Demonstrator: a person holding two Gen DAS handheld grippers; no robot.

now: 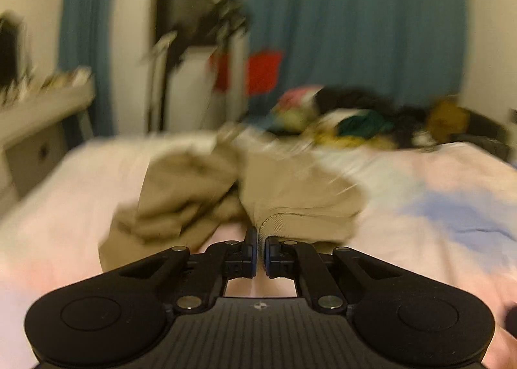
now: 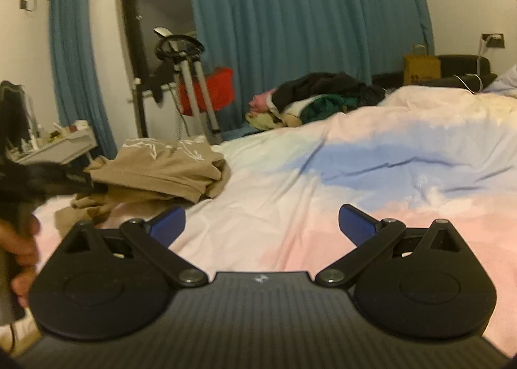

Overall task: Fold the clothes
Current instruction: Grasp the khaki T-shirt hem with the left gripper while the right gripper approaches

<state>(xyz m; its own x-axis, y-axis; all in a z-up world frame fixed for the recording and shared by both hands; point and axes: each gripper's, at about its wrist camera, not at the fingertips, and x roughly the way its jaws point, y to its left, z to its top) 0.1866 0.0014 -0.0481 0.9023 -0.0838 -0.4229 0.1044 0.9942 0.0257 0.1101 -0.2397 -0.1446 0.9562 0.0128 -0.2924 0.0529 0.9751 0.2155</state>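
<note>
Bedspread [image 2: 290, 207] — left gripper [image 1: 261, 240] fingers clamp tan garment [image 1: 290, 194]; right gripper [image 2: 261, 223] fingers wide.

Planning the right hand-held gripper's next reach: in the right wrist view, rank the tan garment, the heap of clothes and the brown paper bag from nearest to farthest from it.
From the open right hand-held gripper:
1. Tan garment, crumpled on the bedspread, ahead to the left.
2. Heap of clothes, at the bed's far edge, center.
3. Brown paper bag, beyond the bed, far right, by the curtain.
</note>
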